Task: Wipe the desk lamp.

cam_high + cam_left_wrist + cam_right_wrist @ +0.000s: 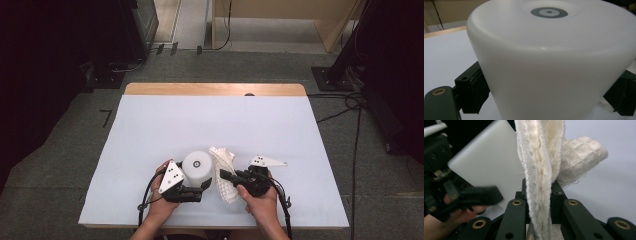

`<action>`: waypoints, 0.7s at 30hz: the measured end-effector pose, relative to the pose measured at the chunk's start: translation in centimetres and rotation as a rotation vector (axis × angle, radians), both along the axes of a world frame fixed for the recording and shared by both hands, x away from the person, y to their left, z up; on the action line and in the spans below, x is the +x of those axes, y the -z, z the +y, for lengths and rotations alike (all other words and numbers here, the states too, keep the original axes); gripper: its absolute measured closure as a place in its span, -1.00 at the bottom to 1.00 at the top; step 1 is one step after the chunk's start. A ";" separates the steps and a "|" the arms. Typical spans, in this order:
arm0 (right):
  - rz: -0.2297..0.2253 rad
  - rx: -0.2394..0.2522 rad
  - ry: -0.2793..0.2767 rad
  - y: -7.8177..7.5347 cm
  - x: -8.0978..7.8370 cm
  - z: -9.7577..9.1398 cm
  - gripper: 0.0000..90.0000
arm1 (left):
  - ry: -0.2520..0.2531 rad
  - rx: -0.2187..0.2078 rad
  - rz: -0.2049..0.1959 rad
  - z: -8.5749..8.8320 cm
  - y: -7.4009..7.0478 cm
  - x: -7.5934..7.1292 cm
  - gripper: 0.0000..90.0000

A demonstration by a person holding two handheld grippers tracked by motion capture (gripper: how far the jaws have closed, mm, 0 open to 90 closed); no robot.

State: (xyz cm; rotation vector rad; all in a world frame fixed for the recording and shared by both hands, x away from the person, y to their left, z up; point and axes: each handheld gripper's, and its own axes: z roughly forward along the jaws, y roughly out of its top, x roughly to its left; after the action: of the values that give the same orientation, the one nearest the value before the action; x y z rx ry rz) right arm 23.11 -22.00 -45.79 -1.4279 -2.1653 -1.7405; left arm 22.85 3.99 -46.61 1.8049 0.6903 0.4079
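Status: wiping job, early to mid stage by my read.

- Your left gripper (200, 187): fingers (472, 91) clamped on both sides of white cup (196, 167), upturned, base up, near front edge of counter (150, 120). Cup steadied, ok.
- Your right gripper (226, 175): fingers (556, 202) closed tight on cream waffle-weave cloth (223, 167); cloth hangs just beside cup wall, on its right.
- Contact cloth/cup: can't confirm.
- Left to do, est.: press cloth to cup wall, wipe round, release both.
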 end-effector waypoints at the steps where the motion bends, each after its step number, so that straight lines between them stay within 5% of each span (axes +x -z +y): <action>1: -0.016 0.010 0.000 -0.3 -0.1 -0.1 0.76 | 0.000 0.009 -0.001 -0.2 0.1 0.0 -0.81; 4: -0.039 0.045 0.001 -1.4 -0.3 -0.5 0.76 | 0.011 0.054 0.009 -0.8 0.5 0.0 -0.81; 10: -0.094 0.074 -0.006 -3.0 -0.9 -1.0 0.76 | 0.019 0.048 0.002 -0.9 0.2 -0.2 -0.81; 16: -0.023 0.028 -0.007 -1.0 -0.2 -0.4 0.76 | 0.000 0.022 -0.018 -0.5 -0.4 -0.2 -0.81; 21: 0.020 0.001 0.003 0.3 0.3 -0.3 0.76 | -0.011 0.061 -0.012 -0.6 0.2 0.1 -0.81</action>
State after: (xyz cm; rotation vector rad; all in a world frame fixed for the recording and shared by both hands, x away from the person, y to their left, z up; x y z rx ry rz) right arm 23.38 -22.27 -46.09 -1.4421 -2.1535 -1.7206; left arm 22.91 3.37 -46.85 1.8552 0.6865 0.4508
